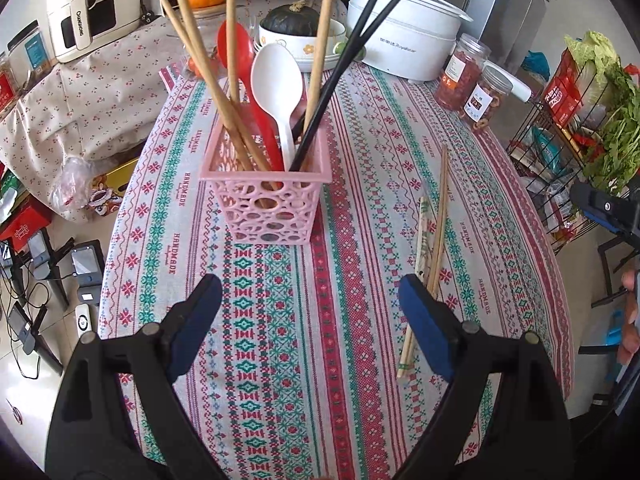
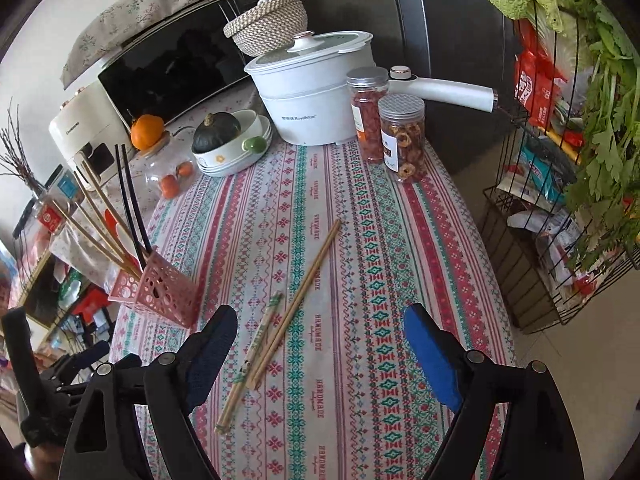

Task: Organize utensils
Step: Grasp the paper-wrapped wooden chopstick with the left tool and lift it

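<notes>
A pink openwork holder [image 1: 266, 196] stands on the patterned tablecloth [image 1: 340, 320]; it holds wooden chopsticks, black chopsticks [image 1: 352, 52], a red spoon [image 1: 240, 60] and a white spoon [image 1: 276, 88]. My left gripper [image 1: 310, 316] hangs open in front of it, empty. To its right lie loose wooden chopsticks [image 1: 438, 220] and a paper-wrapped pair [image 1: 422, 236]. In the right wrist view those chopsticks [image 2: 304, 288] and the wrapped pair [image 2: 256, 352] lie between the wide-apart fingers of my right gripper [image 2: 320, 344], which is open and touches nothing. The holder [image 2: 160, 292] is at its left.
At the table's far end stand a white electric pot [image 2: 316, 96], two clear snack jars [image 2: 402, 136], stacked bowls with a dark squash [image 2: 224, 140] and an orange [image 2: 147, 130]. A wire rack of greens and packets [image 2: 568, 184] stands off the right edge. Devices and cables lie on the floor at left [image 1: 48, 272].
</notes>
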